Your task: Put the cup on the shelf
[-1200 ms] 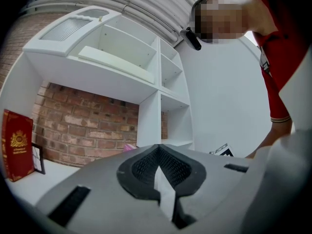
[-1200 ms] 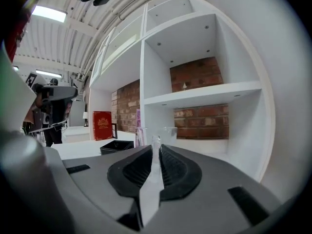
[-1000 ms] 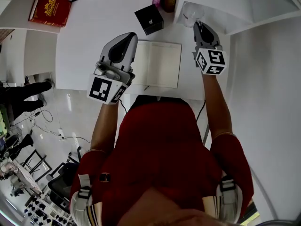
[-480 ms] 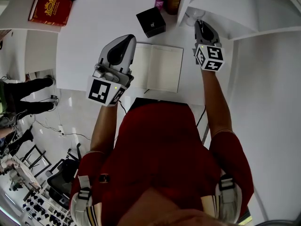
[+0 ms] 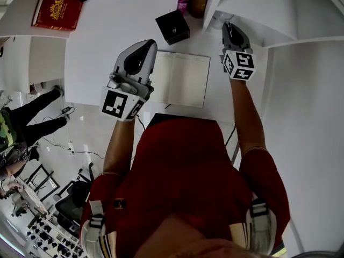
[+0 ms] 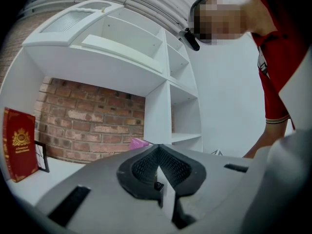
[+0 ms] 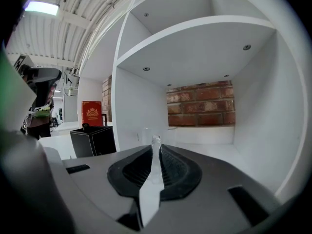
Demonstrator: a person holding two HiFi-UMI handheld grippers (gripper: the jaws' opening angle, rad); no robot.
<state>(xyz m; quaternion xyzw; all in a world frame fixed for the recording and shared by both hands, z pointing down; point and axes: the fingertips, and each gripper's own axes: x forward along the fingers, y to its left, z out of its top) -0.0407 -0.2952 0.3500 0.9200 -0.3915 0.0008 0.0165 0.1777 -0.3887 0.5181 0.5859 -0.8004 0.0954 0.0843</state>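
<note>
right gripper (image 7: 157,150): jaws clamped narrow on clear cup (image 7: 156,140), at front edge of shelf (image 7: 214,149)
left gripper (image 6: 158,155): jaws together, empty, above worktop (image 5: 107,31)

On the table (image 5: 102,36), the open notebook (image 5: 180,79) lay between my left gripper (image 5: 145,46) and right gripper (image 5: 226,28), with the box (image 5: 172,27) behind it. The shelf (image 5: 258,9) stood at the right. The cup (image 5: 217,19), between the right jaws, was at the mouth of one compartment.
</note>
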